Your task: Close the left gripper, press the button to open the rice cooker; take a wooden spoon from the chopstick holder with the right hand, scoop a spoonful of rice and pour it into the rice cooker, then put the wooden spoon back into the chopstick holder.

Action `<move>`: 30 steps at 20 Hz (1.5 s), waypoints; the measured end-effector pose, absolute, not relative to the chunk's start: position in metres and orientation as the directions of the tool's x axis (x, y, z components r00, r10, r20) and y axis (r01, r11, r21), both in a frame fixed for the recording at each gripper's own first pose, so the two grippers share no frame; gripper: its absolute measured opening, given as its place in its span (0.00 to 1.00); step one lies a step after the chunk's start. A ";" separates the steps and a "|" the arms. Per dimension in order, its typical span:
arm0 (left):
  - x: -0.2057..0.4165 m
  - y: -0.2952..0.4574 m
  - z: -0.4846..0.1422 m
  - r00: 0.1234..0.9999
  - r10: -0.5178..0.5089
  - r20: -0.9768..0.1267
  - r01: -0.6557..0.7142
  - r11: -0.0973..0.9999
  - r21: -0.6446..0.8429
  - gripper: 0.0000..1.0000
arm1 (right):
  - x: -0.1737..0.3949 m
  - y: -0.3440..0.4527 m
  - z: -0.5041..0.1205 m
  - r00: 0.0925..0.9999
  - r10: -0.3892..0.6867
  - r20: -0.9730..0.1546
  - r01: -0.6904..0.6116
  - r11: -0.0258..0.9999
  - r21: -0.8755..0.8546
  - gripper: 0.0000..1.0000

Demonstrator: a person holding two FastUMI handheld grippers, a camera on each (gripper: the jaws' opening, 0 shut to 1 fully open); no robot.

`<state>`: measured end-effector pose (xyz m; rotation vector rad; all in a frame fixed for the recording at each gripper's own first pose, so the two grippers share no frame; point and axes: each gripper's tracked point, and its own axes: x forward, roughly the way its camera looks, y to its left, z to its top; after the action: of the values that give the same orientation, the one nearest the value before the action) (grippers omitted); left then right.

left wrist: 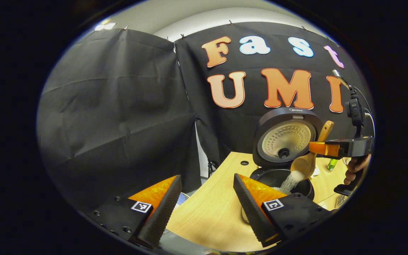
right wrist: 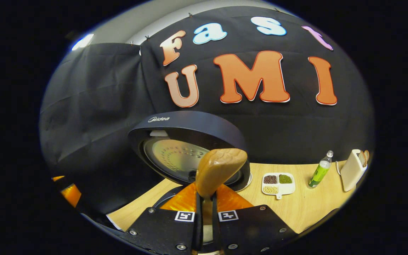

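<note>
The rice cooker [left wrist: 282,141] stands on the wooden table with its lid [right wrist: 186,141] raised and its dark inner pot [left wrist: 278,179] exposed. Over the pot my right gripper [left wrist: 322,148] is shut on the handle of the wooden spoon [left wrist: 305,164], which tilts bowl-down while white rice [left wrist: 290,181] streams into the pot. In the right gripper view the spoon's handle end [right wrist: 218,170] rises straight up between the closed fingers of the right gripper [right wrist: 205,212]. My left gripper [left wrist: 207,202] stays low at the table's near edge, open, with nothing between its fingers. The chopstick holder [right wrist: 352,170] stands at the far right.
A white divided dish of beans and grains [right wrist: 278,183] and a green bottle [right wrist: 319,173] sit on the table [right wrist: 306,209] right of the cooker. Black cloth walls close in behind and to the left. A hand [left wrist: 354,170] holds the right gripper's grip.
</note>
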<state>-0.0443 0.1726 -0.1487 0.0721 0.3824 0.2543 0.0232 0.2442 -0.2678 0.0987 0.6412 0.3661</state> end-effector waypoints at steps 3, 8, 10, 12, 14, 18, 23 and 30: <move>-0.043 0.167 -0.140 0.910 0.247 -0.333 -0.213 0.968 0.135 0.99 | 0.020 0.249 -0.259 0.759 0.380 -0.529 -0.389 0.916 0.100 0.10; -0.048 0.161 -0.140 0.910 0.241 -0.338 -0.206 0.969 0.137 0.98 | 0.012 0.259 -0.248 0.764 0.420 -0.490 -0.470 0.882 0.025 0.10; -0.050 0.158 -0.140 0.909 0.243 -0.339 -0.206 0.968 0.142 0.98 | 0.015 0.264 -0.242 0.764 0.454 -0.458 -0.521 0.853 -0.024 0.10; -0.054 0.158 -0.138 0.908 0.248 -0.337 -0.207 0.966 0.152 0.99 | 0.014 0.265 -0.241 0.748 0.485 -0.454 -0.544 0.839 0.000 0.10; -0.058 0.156 -0.137 0.907 0.255 -0.334 -0.211 0.964 0.165 0.99 | 0.014 0.265 -0.233 0.746 0.500 -0.440 -0.549 0.835 0.019 0.10; -0.067 0.155 -0.138 0.898 0.271 -0.346 -0.229 0.961 0.158 0.99 | 0.012 0.258 -0.227 0.741 0.516 -0.431 -0.521 0.846 0.118 0.10; -0.072 0.149 -0.133 0.898 0.273 -0.346 -0.234 0.961 0.150 0.99 | 0.014 0.220 -0.231 0.717 0.498 -0.488 -0.334 0.860 0.385 0.10; -0.063 0.118 -0.137 0.902 0.240 -0.358 -0.193 0.968 0.161 0.92 | 0.006 0.123 -0.244 0.732 0.400 -0.551 -0.115 0.870 0.479 0.10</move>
<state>-0.0632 0.1184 -0.1372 0.1230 0.3853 0.2242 0.0063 0.1228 -0.2437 0.4364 0.6958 0.2937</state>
